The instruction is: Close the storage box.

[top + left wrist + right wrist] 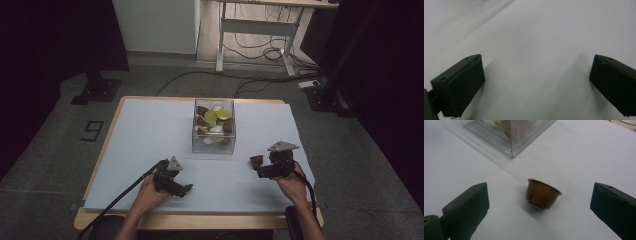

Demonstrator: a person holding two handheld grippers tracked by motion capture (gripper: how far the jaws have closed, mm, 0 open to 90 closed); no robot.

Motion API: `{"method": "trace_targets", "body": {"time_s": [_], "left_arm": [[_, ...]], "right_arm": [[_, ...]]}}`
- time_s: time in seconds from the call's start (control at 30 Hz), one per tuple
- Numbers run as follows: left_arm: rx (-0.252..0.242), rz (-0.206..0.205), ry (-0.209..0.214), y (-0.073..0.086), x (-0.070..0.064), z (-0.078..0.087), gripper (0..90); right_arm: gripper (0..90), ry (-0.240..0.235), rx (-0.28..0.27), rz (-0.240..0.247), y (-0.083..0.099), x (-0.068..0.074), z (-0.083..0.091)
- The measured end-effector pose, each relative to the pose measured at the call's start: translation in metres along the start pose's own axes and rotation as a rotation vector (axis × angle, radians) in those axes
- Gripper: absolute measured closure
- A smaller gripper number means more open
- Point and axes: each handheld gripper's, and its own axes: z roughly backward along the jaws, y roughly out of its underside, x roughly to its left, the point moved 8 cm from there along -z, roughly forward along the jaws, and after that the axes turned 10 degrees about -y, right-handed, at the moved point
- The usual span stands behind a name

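A brown coffee capsule [541, 194] lies tipped on the white table cover, just ahead of my right gripper [540, 207], whose jaws stand wide apart with nothing between them. From above, the capsule [256, 160] sits right in front of the right gripper [261, 171] at the table's right. A clear plastic box [214, 127] holding several brown, yellow and white capsules stands mid-table; its corner [510, 141] is seen beyond the capsule. My left gripper [184, 190] rests low near the front edge, and its jaws [536, 85] are open over bare cover.
The white cover [150, 135] spreads over a wooden table [200, 222]. Cables [260, 50] and a desk frame [255, 30] lie on the floor beyond the far edge. A black stand base [97, 90] sits at the far left.
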Motion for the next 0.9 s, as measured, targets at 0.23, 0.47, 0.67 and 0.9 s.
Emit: {"method": "trace_targets", "body": {"time_s": [0.23, 0.47, 0.67, 0.9], "left_arm": [[0.000, 0.001, 0.000, 0.000, 0.000, 0.000, 0.0], [-0.001, 0.002, 0.000, 0.000, 0.000, 0.000, 0.0], [0.000, 0.002, 0.000, 0.000, 0.000, 0.000, 0.0], [0.001, 0.000, -0.001, 0.001, -0.001, 0.000, 0.0]], "right_arm": [[2.3, 0.012, 0.029, -0.015, 0.017, -0.007, -0.006], [0.7, -0.007, 0.103, -0.027, 0.035, -0.009, -0.019], [0.0, -0.025, 0.154, -0.046, 0.048, -0.010, -0.027], [0.0, -0.052, 0.204, -0.074, 0.061, -0.011, -0.036]]}}
